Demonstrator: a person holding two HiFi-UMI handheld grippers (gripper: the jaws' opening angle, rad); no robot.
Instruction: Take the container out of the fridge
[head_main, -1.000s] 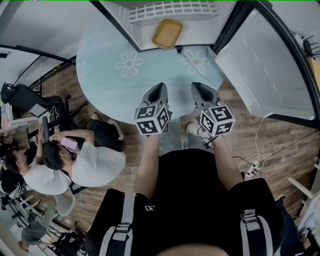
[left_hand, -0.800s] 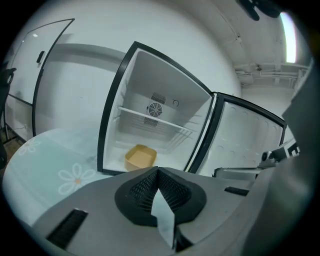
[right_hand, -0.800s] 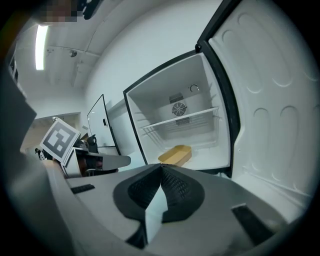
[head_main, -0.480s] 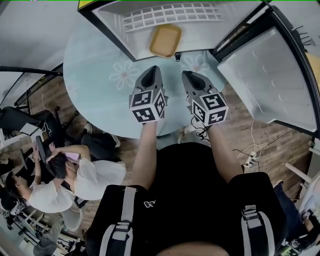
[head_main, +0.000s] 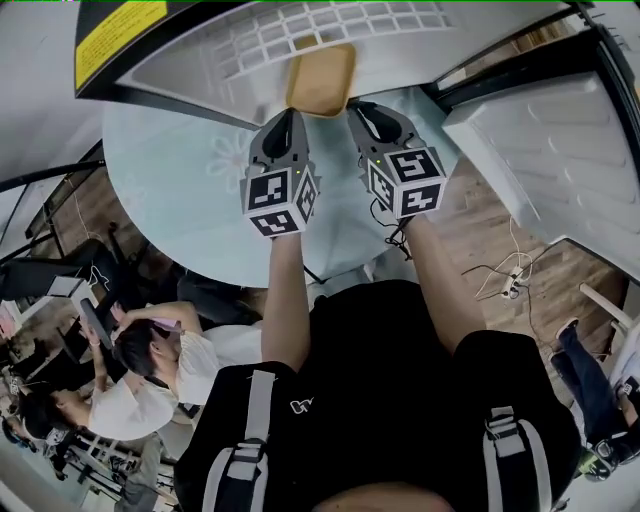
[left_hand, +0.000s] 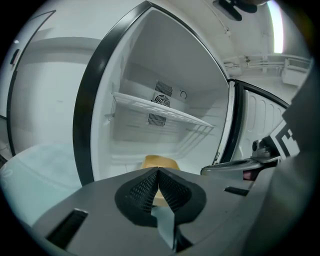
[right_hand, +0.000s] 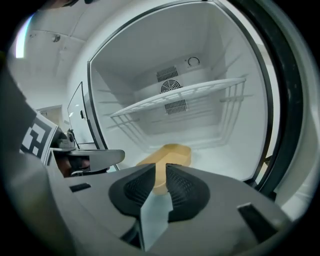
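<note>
1. Both grippers have moved forward over the table (head_main: 170, 200) to the mouth of the fridge (head_main: 190, 55).
2. At left, the left gripper (head_main: 283, 118) has its jaws pressed together, empty.
3. Between and just ahead, the yellow container (head_main: 320, 78) lies on the fridge floor under the wire shelf (head_main: 330, 25).
4. At right, the right gripper (head_main: 362, 108) has its jaws opening, a narrow gap with nothing between them.
</note>
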